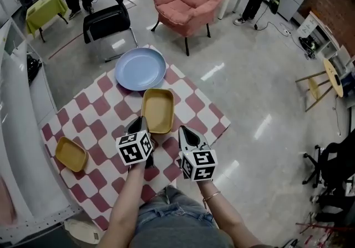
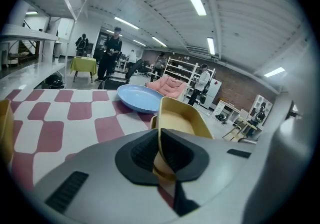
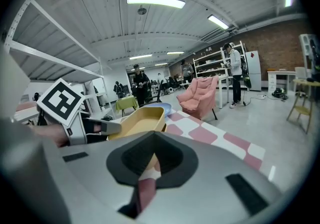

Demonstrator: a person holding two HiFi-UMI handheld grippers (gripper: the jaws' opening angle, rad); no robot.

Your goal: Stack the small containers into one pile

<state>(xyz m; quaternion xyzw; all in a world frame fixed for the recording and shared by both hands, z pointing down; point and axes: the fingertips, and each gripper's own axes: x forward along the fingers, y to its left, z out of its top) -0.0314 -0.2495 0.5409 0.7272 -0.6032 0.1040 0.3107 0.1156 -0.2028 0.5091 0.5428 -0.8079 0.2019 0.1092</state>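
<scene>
In the head view, a yellow container [image 1: 157,110] is seen over the red-and-white checked desk [image 1: 105,83], just beside a blue plate [image 1: 140,68]. A second container [image 1: 71,154] is set well apart at the desk's left edge. Black-and-white square markers are carried on both gripper cubes.

In the left gripper view, the left gripper [image 2: 161,155] is clamped on the container's near rim, with the plate behind it.

In the right gripper view, the right gripper [image 3: 145,168] is shown with its jaws drawn together and nothing held. The container is seen just ahead of it.
</scene>
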